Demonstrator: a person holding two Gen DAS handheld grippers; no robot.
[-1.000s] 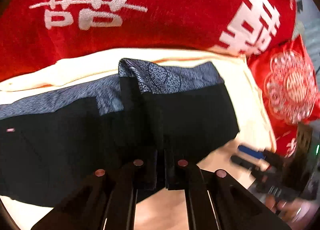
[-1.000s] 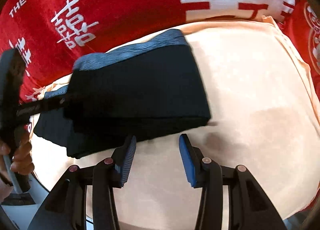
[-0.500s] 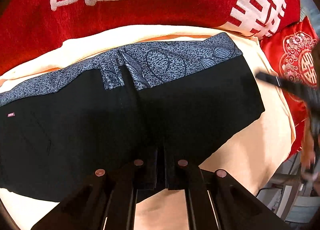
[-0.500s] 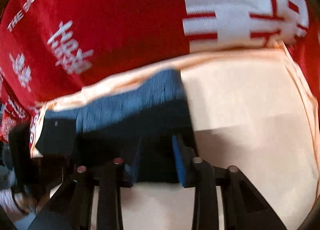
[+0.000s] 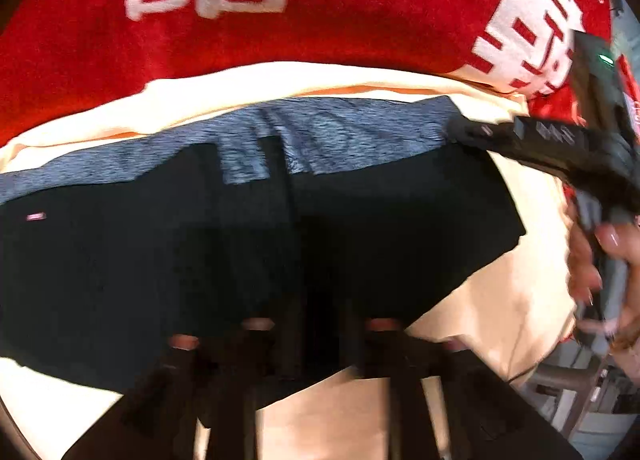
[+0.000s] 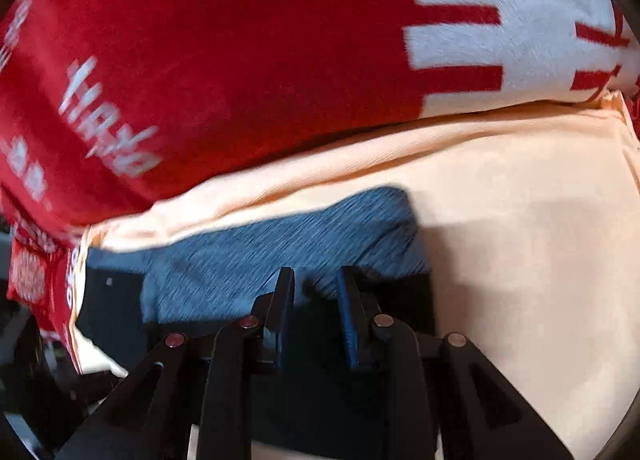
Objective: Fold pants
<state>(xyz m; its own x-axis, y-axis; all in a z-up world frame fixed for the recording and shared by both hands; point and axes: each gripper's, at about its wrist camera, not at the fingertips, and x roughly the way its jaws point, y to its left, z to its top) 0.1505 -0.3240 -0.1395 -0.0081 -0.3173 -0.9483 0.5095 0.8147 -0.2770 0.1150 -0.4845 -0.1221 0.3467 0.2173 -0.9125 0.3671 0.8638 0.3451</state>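
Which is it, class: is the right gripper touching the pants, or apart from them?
Touching. In the left wrist view the right gripper reaches the pants at their grey waistband corner; in the right wrist view its fingers straddle that fabric.

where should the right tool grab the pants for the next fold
Best bet is the corner of the grey-blue waistband at the free side edge of the pants, coming in low over the cream sheet. That edge lies flat and exposed, so one finger could slide under. The right tool looks placed there; the left tool seems to pinch the near hem.
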